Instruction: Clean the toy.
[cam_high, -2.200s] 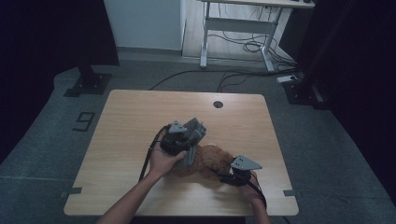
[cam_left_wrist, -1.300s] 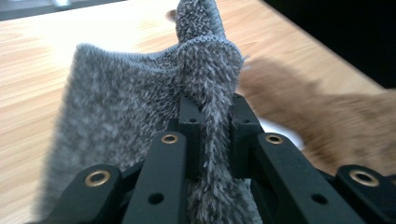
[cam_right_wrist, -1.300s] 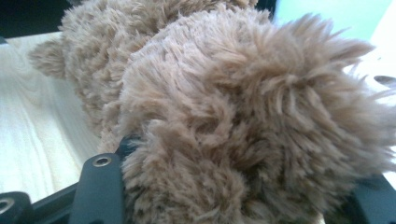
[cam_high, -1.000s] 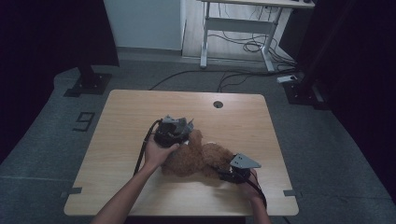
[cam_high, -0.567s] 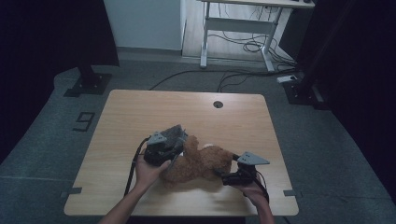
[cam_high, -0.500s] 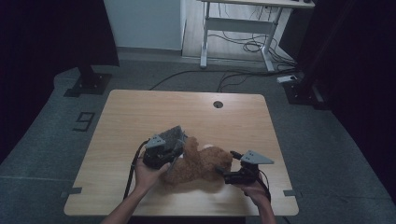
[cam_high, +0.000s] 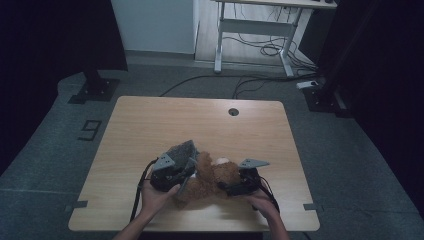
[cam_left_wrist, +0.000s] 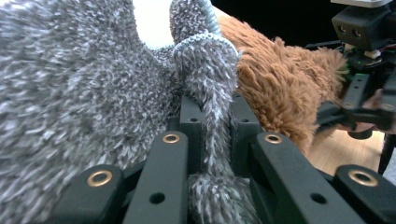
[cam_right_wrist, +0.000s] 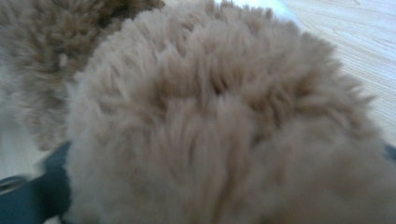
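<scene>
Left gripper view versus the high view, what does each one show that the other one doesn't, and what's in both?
The left gripper view alone shows the fold of grey fuzzy cloth pinched between the left gripper jaws. The high view alone shows the wooden table with its cable hole, the floor, and both forearms entering from below. Both show the grey cloth, the brown plush toy beside it, and the right gripper at the toy's far side.

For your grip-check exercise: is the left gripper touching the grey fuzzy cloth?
Touching. In the left gripper view, the left gripper is shut on a fold of the grey fuzzy cloth, pinched between both black jaws.
</scene>
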